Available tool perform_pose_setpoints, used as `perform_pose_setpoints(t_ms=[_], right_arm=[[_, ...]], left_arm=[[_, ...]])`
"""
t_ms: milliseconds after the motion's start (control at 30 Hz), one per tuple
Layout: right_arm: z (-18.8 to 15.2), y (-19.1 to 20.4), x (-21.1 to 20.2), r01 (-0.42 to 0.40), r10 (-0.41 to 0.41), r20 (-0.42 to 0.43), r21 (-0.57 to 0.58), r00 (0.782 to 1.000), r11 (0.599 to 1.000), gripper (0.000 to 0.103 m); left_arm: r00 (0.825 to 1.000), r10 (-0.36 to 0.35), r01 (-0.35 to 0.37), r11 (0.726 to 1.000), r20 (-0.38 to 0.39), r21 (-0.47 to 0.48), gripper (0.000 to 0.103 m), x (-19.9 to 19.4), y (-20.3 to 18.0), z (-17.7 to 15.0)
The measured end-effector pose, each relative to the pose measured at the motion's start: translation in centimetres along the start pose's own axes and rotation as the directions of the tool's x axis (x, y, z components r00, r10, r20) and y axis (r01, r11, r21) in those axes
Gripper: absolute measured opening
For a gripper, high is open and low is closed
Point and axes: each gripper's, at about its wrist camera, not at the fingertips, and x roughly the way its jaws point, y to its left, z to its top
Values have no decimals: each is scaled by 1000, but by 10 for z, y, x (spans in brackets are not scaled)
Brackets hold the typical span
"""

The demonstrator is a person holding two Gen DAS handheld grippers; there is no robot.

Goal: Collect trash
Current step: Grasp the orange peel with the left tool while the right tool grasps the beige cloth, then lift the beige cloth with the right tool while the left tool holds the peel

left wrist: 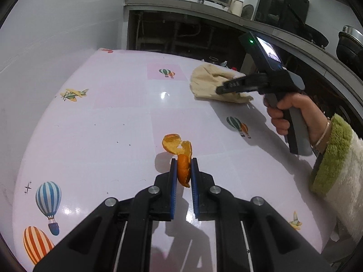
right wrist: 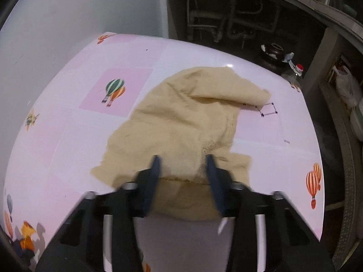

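An orange peel (left wrist: 179,149) is held in my left gripper (left wrist: 183,162), whose blue pads are shut on its lower strip just above the pink table (left wrist: 109,136). The peel also shows at the far lower left of the right wrist view (right wrist: 27,233). My right gripper (right wrist: 182,159) is open, its fingers straddling the near part of a crumpled beige cloth (right wrist: 188,117). In the left wrist view the right gripper (left wrist: 221,89) hovers over that cloth (left wrist: 204,79) at the table's far right.
The pink table has balloon and plane prints and stands against a grey wall (left wrist: 56,34). Beyond its far edge is a dark counter with open shelving (left wrist: 181,34), a sink tap, a bottle and pots. A bottle with a red cap (right wrist: 298,69) stands below.
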Motion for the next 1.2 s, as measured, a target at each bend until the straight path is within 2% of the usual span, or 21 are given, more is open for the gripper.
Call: perform_pose_setpoints(t_ms=[33, 100, 267, 367, 567, 667, 800, 900, 1000, 1100, 1200], right_arm=[[-1, 1, -2, -7, 7, -7, 0, 1000, 1000, 3], [-10, 0, -11, -11, 10, -26, -3, 1000, 1000, 2], [-46, -2, -48, -41, 41, -10, -6, 999, 999, 1], [-83, 3, -84, -68, 68, 4, -26, 998, 997, 1], [-163, 23, -138, -106, 102, -51, -101, 994, 989, 1], [-199, 34, -159, -126, 115, -88, -128, 989, 984, 1], [-233, 44, -185, -169, 153, -110, -156, 982, 973, 1], [-242, 48, -205, -180, 168, -84, -175, 982, 968, 1], [-240, 45, -226, -185, 185, -17, -171, 983, 968, 1], [-229, 33, -232, -164, 171, 47, -127, 984, 978, 1], [-211, 15, -220, -128, 131, 76, -43, 988, 991, 1]], left_arm=[[1000, -3, 3, 1000, 2, 0, 11, 2, 0, 2], [1000, -3, 3, 1000, 7, 2, 11, 1, -1, 1], [1000, -15, 15, 1000, 15, -2, 11, -4, -5, -2], [999, -35, 35, 999, 24, 0, 11, -10, -8, 0], [991, -132, 131, 991, 30, 41, 11, -23, -35, 1], [975, -223, 223, 973, 3, 60, 11, -24, -55, 0], [939, -340, 343, 936, -54, 79, 11, -21, -84, -6], [926, -363, 374, 920, -105, 114, 11, -15, -104, -16], [915, -362, 388, 911, -180, 137, 11, -2, -120, -28], [899, -368, 401, 910, -238, 105, 11, 7, -128, -39], [882, -387, 418, 906, -270, 68, 11, 15, -130, -44]])
